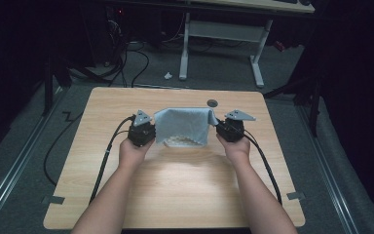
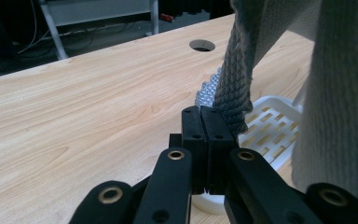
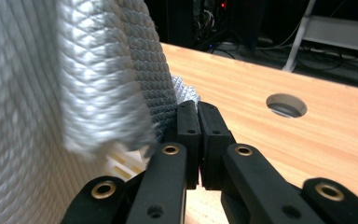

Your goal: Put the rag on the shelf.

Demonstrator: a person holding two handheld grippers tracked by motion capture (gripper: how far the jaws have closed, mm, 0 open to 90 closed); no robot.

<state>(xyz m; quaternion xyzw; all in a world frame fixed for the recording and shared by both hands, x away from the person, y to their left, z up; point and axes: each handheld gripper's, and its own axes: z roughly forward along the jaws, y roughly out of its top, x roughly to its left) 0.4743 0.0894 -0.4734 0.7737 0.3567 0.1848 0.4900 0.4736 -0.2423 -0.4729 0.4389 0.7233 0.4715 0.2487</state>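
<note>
A grey waffle-weave cloth (image 1: 182, 124) hangs spread between my two grippers above the middle of the wooden table (image 1: 175, 185). My left gripper (image 1: 141, 130) holds its left corner and my right gripper (image 1: 231, 127) its right corner. In the left gripper view the jaws (image 2: 200, 109) are pressed shut, with the cloth (image 2: 235, 79) rising from their tip. In the right gripper view the shut gripper (image 3: 197, 105) pinches the cloth (image 3: 98, 79), which drapes over the left. A white slotted tray (image 2: 265, 126) lies on the table under the cloth, its edge (image 1: 180, 142) peeking out below.
A round cable hole (image 1: 212, 103) sits in the table just behind the cloth. Bare wood stretches toward the person in front of the tray. Beyond the far edge are a white desk frame (image 1: 258, 58) and cables on the dark floor.
</note>
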